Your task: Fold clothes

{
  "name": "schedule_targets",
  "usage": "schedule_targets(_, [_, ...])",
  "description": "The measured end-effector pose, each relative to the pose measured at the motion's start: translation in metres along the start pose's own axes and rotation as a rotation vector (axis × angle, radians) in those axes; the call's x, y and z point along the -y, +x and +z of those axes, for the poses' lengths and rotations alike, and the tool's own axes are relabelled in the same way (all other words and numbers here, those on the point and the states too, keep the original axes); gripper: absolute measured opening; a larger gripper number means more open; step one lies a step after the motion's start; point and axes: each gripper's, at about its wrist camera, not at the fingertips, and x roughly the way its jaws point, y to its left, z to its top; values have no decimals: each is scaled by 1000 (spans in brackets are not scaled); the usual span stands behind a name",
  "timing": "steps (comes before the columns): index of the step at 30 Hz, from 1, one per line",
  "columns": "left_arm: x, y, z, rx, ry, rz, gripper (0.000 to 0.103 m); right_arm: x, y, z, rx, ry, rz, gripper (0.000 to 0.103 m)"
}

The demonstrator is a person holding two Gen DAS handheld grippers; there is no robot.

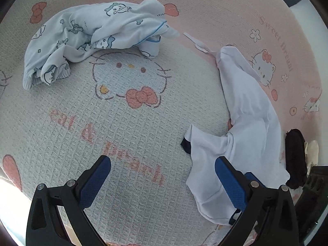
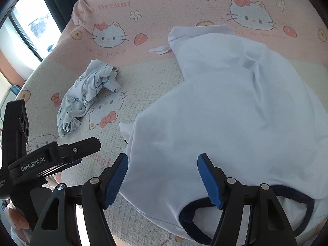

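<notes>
Blue-padded fingers of the right gripper (image 2: 163,181) hang spread wide over the white shirt (image 2: 235,110), gripping nothing; its dark-trimmed neckline (image 2: 246,203) lies just under the right-hand finger. Beside it the left gripper (image 1: 163,179) is spread just as wide and empty, one finger above the shirt's sleeve, the other over bare cover. Both hover above a bed cover (image 1: 114,123) of waffle weave, cream in the middle and pink towards the far edge, printed with cartoon cats, bows and peaches. A crumpled pale-blue printed garment (image 1: 86,41) sits well apart from the shirt, nearer the cover's far left edge. Something dark (image 1: 295,157) lies at the right edge. A bright window (image 2: 26,24) shows beyond the far left corner.
</notes>
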Motion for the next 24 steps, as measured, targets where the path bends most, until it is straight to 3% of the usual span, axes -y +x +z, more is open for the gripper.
schedule_targets(4, [-4, -1, 11, -14, -28, -64, 103, -13, 15, 5, -18, -46, 12, 70])
schedule_targets(7, [-3, 8, 19, -77, -38, -153, 103, -23, 23, 4, -11, -141, -44, 66])
schedule_targets(8, [0, 11, 20, -94, -37, -172, 103, -25, 26, 3, -15, -167, -78, 48])
schedule_targets(9, [2, 14, 21, -111, -36, -191, 103, -28, 30, 2, -19, -193, -112, 20])
schedule_targets(10, [4, 17, 22, -124, -37, -212, 103, -27, 33, 1, -30, -194, -133, 7])
schedule_targets(11, [5, 19, 23, -125, -46, -237, 103, -22, 33, 2, -37, -170, -121, 3])
schedule_targets(13, [6, 25, 24, -131, -79, -273, 103, -13, 33, 3, -49, -114, -88, 3])
schedule_targets(16, [6, 32, 26, -130, -151, -267, 103, 2, 26, 6, -47, -47, -66, 3])
schedule_targets(20, [14, 45, 24, -177, -176, -320, 101, 22, 21, 10, -65, 23, -41, 2])
schedule_targets(24, [26, 51, 12, -206, -156, -310, 100, 31, 15, 9, -73, 31, -34, 2])
